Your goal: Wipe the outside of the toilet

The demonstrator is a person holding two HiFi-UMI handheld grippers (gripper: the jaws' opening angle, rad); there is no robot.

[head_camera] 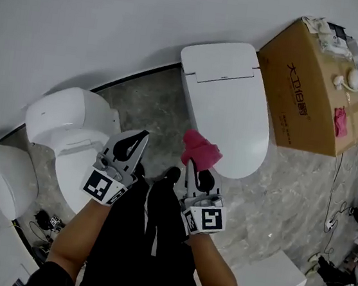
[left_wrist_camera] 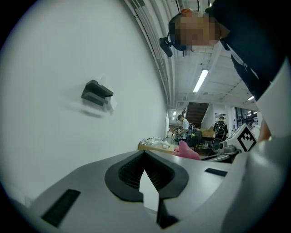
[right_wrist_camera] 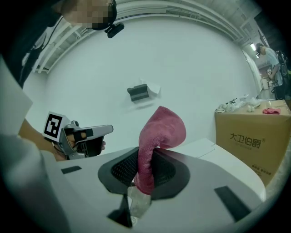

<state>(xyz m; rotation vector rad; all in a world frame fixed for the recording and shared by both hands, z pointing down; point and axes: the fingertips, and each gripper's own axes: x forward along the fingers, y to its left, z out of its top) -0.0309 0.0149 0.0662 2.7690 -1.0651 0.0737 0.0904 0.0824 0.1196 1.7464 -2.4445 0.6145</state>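
The right hand-held gripper [head_camera: 194,165] pinched a pink cloth [head_camera: 201,150] by its fold — seemingly soft, light — near the hard, slick toilet [head_camera: 229,106]; the left hand-held gripper [head_camera: 140,141] was closed, empty.

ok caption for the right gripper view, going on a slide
Right gripper shut on a pink cloth, its end flopping over, with the white toilet and a cardboard box beyond.

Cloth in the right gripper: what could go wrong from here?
1. The right gripper pinches only the lower end of the cloth. The rest flops loose, so it may slip out or bunch up when dragged over the toilet.
2. The box stands right beside the toilet. Wiping that side, the gripper might knock it.
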